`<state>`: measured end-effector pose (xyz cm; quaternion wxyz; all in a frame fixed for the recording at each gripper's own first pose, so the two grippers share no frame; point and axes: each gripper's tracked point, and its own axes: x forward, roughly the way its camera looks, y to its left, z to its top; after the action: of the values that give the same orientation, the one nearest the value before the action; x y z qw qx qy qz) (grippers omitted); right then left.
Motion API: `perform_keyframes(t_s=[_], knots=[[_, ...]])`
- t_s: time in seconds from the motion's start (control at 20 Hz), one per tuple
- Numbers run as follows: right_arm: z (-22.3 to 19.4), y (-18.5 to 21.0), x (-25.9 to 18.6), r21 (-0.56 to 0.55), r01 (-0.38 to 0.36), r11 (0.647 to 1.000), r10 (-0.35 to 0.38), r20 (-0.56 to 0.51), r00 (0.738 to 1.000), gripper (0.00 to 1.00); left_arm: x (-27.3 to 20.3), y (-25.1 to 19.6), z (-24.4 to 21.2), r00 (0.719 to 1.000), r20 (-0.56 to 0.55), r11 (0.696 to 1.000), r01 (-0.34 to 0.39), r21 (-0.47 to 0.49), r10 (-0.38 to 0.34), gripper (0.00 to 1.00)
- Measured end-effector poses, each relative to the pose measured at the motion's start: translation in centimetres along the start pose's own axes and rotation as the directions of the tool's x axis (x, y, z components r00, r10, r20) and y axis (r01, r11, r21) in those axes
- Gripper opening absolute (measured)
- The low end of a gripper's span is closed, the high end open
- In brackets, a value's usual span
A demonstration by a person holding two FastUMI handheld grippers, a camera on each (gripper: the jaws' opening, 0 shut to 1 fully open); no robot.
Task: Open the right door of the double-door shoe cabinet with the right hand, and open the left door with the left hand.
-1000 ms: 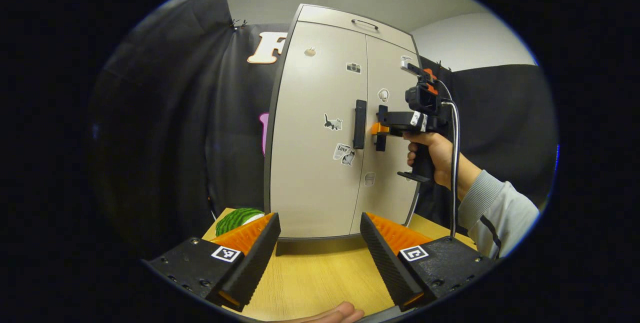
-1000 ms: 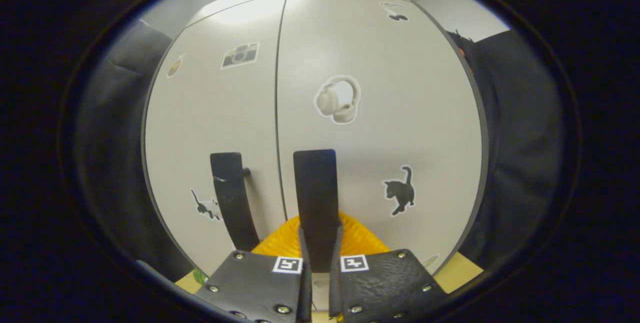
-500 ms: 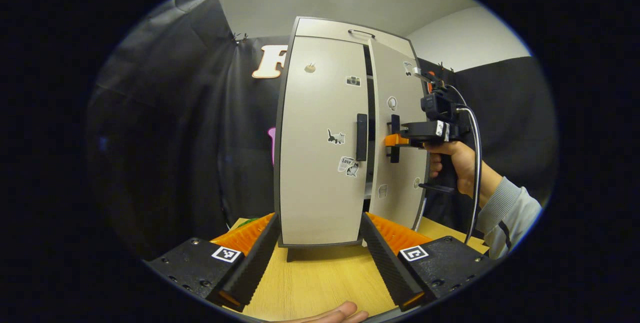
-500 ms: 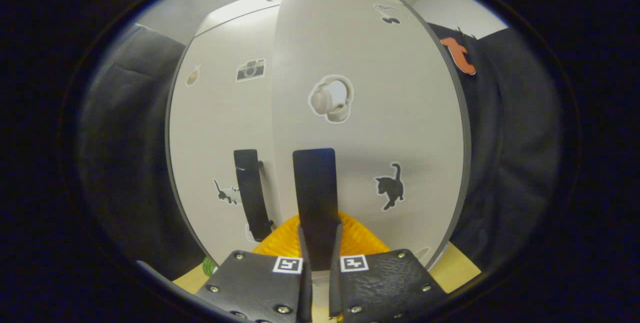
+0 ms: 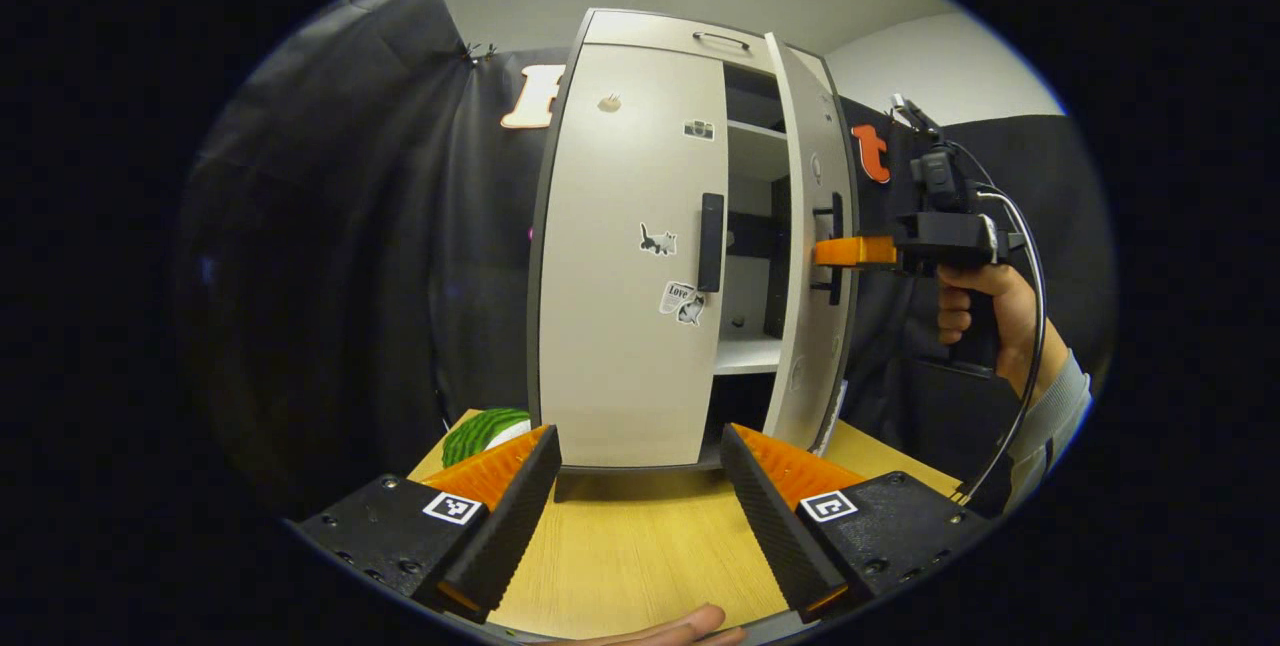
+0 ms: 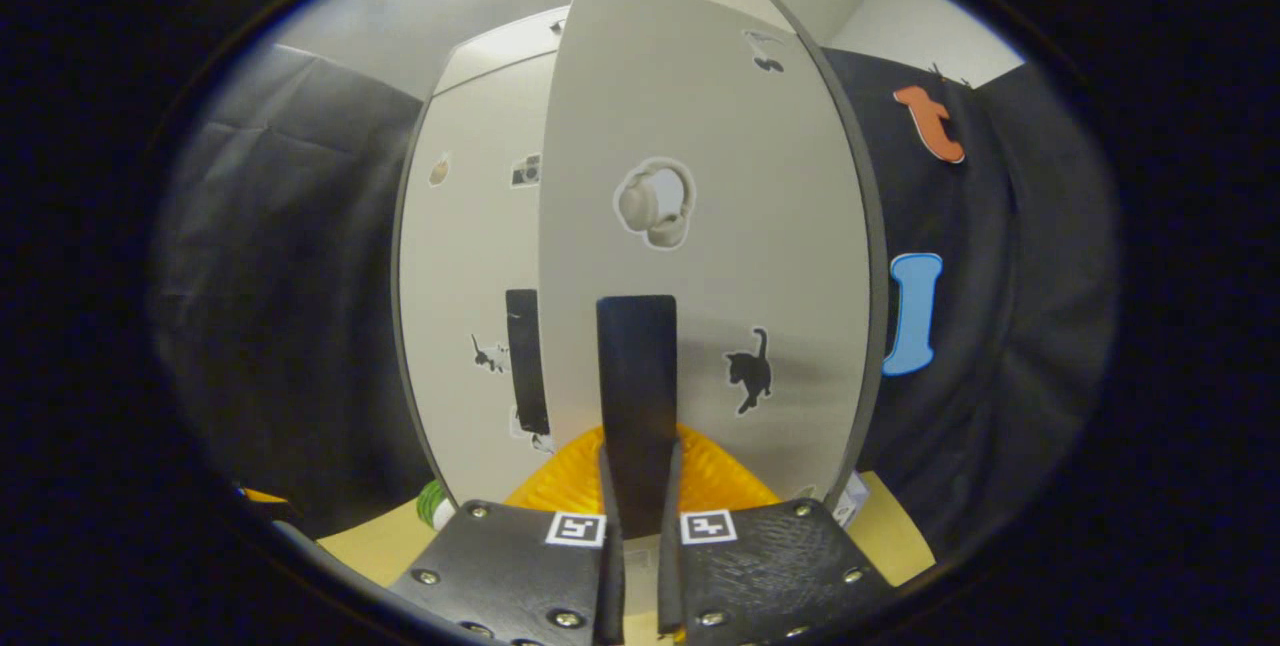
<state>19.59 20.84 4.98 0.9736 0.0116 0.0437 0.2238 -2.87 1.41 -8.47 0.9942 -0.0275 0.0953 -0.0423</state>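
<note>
The right door (image 5: 812, 256) of the shoe cabinet (image 5: 660, 36) stands partly swung out at the centre right of the left gripper view, shelves showing in the gap. The right tool (image 6: 636, 516) is clamped narrow on the right door's handle (image 6: 636, 376), low in the centre of the right gripper view. The left door (image 5: 625, 256) is shut, its handle (image 5: 711, 241) untouched. The left tool (image 5: 635, 501) hangs wide apart over the table (image 5: 640, 556) (well short of the cabinet). Next, I judge, the right door needs pulling wider, then the left tool must reach the left handle.

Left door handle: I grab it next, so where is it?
In the left gripper view, the left door handle stands upright at the shut left door's right edge, beside the cat sticker.
</note>
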Motion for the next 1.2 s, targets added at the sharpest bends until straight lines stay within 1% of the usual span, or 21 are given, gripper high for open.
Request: perform_keyframes(t_s=[0.1, 0.2, 0.35, 0.5, 0.65, 0.75, 0.85, 0.95, 1.2], knots=[[0.2, -0.4, -0.8, 0.009, -0.02, 1.0, 0.02, 0.005, 1.0, 0.13, 0.1, 0.2, -0.3, 1.0, -0.009, 1.0, -0.008, 0.008, 0.008, 1.0], [0.4, -0.9, -1.5, 0.036, -0.029, 0.999, 0.029, 0.001, 1.0, 0.13, 0.3, 0.6, -0.5, 1.0, -0.014, 0.999, -0.022, 0.035, 0.022, 1.0], [0.5, -2.0, -2.6, 0.03, -0.03, 0.999, 0.031, -0.001, 1.0, 0.13, 0.2, 0.7, -0.5, 1.0, -0.012, 0.999, -0.019, 0.035, 0.02, 1.0], [0.4, -3.0, -3.6, 0.017, -0.015, 1.0, 0.015, -0.005, 1.0, 0.12, -0.1, 0.7, -0.6, 1.0, -0.007, 0.999, -0.01, 0.033, 0.01, 1.0], [0.7, -4.5, -4.9, -0.025, 0.005, 1.0, -0.005, -0.001, 1.0, 0.13, -0.2, 0.3, -1.0, 1.0, -0.015, 0.999, 0.022, 0.047, -0.022, 1.0], [0.6, -5.7, -5.6, -0.014, 0.013, 1.0, -0.013, 0.004, 1.0, 0.12, -0.3, 0.3, -1.6, 0.999, -0.025, 0.997, 0.042, 0.068, -0.041, 1.0], [0.7, -6.6, -6.2, -0.014, 0.029, 0.999, -0.029, 0.008, 1.0, 0.12, -0.3, 0.5, -2.0, 0.999, -0.028, 0.997, 0.041, 0.071, -0.039, 1.0], [0.8, -7.7, -6.9, -0.05, 0.052, 0.997, -0.052, 0.009, 0.999, 0.12, 0.0, 0.4, -2.1, 0.999, -0.026, 0.997, 0.042, 0.062, -0.04, 1.0], [0.9, -9.0, -7.5, -0.055, 0.061, 0.997, -0.061, -0.006, 0.998, 0.12, 0.2, -0.1, -1.7, 1.0, 0.013, 0.998, 0.027, 0.057, -0.028, 1.0]])
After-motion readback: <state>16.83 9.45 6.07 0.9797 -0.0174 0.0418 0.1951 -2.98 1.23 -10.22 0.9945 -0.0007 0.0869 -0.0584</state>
